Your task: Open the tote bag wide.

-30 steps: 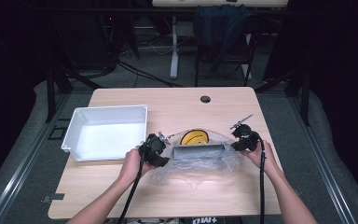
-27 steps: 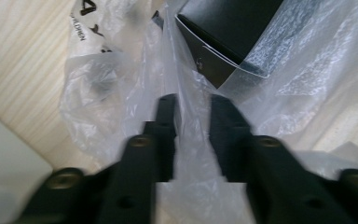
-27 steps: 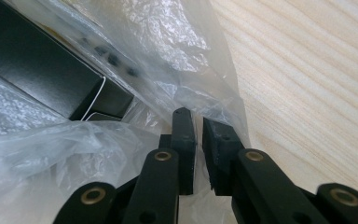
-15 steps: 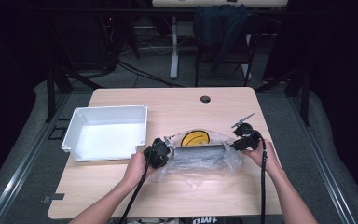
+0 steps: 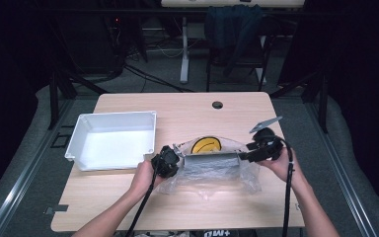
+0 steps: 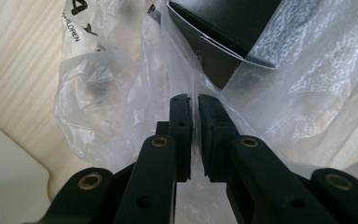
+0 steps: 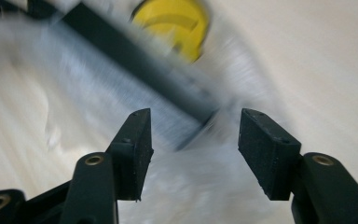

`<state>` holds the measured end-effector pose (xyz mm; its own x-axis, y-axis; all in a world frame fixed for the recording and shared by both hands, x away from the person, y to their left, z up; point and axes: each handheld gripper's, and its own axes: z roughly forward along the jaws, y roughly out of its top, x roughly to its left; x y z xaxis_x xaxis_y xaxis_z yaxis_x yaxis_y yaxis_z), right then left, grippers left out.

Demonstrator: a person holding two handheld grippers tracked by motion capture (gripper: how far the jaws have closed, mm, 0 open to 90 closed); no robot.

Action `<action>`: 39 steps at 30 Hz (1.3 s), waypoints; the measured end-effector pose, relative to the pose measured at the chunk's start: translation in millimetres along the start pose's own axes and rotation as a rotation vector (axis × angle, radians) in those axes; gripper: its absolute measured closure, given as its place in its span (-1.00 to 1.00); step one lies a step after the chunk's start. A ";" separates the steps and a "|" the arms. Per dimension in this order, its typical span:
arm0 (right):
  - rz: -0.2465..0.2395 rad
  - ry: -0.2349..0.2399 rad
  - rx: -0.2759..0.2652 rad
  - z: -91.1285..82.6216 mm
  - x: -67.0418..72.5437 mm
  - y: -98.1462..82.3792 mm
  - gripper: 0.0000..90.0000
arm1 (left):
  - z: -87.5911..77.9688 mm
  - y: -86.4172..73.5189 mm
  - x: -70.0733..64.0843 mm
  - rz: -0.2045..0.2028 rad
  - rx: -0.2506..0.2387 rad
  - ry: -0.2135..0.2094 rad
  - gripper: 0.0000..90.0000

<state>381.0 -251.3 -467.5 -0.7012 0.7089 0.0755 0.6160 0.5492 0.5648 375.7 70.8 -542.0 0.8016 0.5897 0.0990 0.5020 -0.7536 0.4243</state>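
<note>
Table: a pale wooden table point(image 5: 128, 197) fills the lower middle of the high view, with a small round hole point(image 5: 217, 104) near its far edge.
Tray: a white tray point(image 5: 111, 140) sits at the left of the table top, just left of the bag.
Plastic bag: a clear, crumpled plastic bag point(image 5: 249, 178) lies at the centre of the table, between the two hands; in the left gripper view its film point(image 6: 102, 107) spreads across the upper half of the frame.
Black box: a long dark box point(image 5: 212, 164) lies inside the bag, running left to right; its black end point(image 6: 223, 23) shows at the top of the left gripper view.
Yellow disc: a round yellow disc point(image 5: 206, 145) rests just behind the box; it is a blurred yellow patch point(image 7: 172, 21) at the top of the right gripper view.
Left gripper: the left gripper point(image 6: 193, 100) sits at the bag's left end, jaws pressed almost together with a fold of the plastic film pinched between the pads.
Right gripper: the right gripper point(image 7: 193, 121) is at the bag's right end, and its jaws have just been opening; they stand apart with nothing gripped, and the bag and the box's end lie beyond the tips.
Hands: the left hand point(image 5: 140, 178) and the right hand point(image 5: 281, 168) come in from the bottom of the high view, each holding its gripper.
</note>
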 end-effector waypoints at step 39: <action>-0.021 -0.034 0.372 70.0 -2.2 -31.5 1.00 | 10.2 -3.1 6.7 -0.002 0.035 0.038 0.87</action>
<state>388.3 -239.1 -543.0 -0.7064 0.7069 0.0366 0.6945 0.6822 0.2286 382.8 74.1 -551.9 0.7878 0.6014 0.1325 0.5154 -0.7616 0.3928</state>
